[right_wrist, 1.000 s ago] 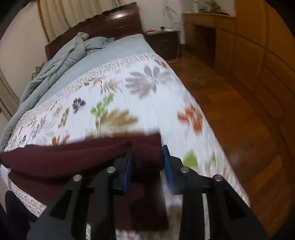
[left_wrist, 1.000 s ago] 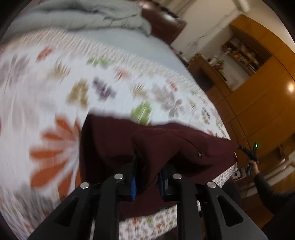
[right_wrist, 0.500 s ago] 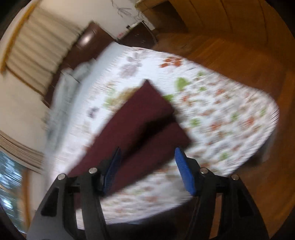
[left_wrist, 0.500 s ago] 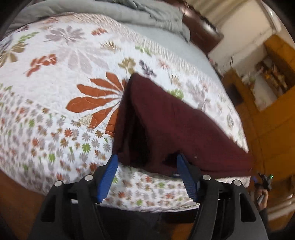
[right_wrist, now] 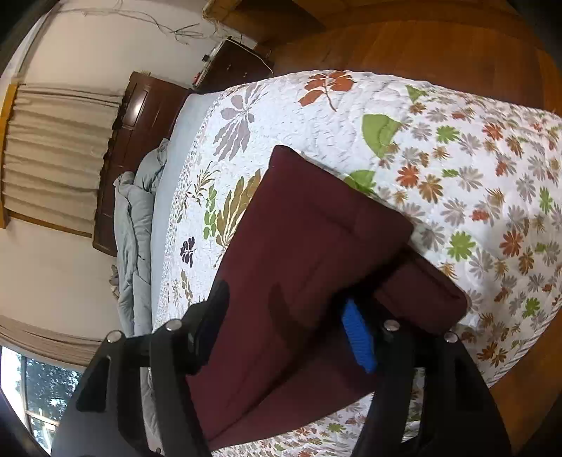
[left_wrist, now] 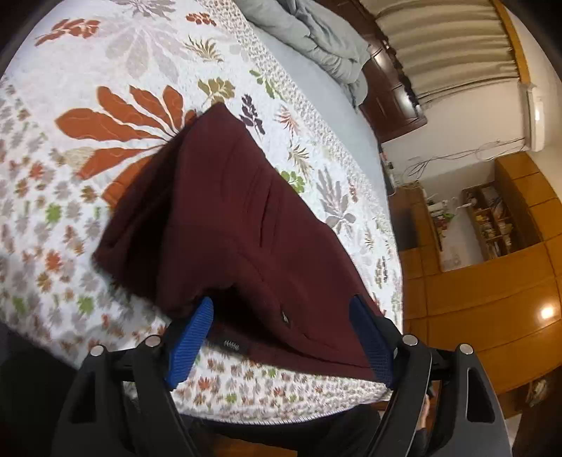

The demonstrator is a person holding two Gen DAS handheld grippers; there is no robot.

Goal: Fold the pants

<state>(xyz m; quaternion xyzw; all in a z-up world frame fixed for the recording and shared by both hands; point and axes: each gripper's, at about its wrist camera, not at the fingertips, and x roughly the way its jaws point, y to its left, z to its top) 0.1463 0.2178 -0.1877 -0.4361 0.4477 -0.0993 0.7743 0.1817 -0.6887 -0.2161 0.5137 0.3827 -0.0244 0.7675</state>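
Obs: both grippers have let go. A second ago each was clamped on a bunch of the maroon cloth and carrying it across the quilt; half a second ago the jaws had already sprung apart, and now they stand wide with nothing between them.

Left gripper (left_wrist: 281,332): jaws wide, blue pads either side of the near edge of the pants (left_wrist: 242,225), above the cloth; contact cannot be judged from this view. A small tag shows on the lower layer close to the left pad.

Right gripper (right_wrist: 286,328): jaws wide, one blue pad visible, the other finger seen dark edge-on. It hovers over the other end of the garment.

Pants (right_wrist: 316,253): lying on the floral quilt (left_wrist: 87,63) near the foot-end edge of the bed, doubled over. In the right view the top layer stops short of the lower one, so a strip of the under layer shows at the outer end. The left end looks puffed, not pressed flat.

Grey duvet (left_wrist: 316,31) heaped at the head of the bed, well apart.

Reading: one fold is laid down and released. Likely still to come: another fold to shorten the long strip, perhaps after smoothing; layers are misaligned, so the next grasp should take both
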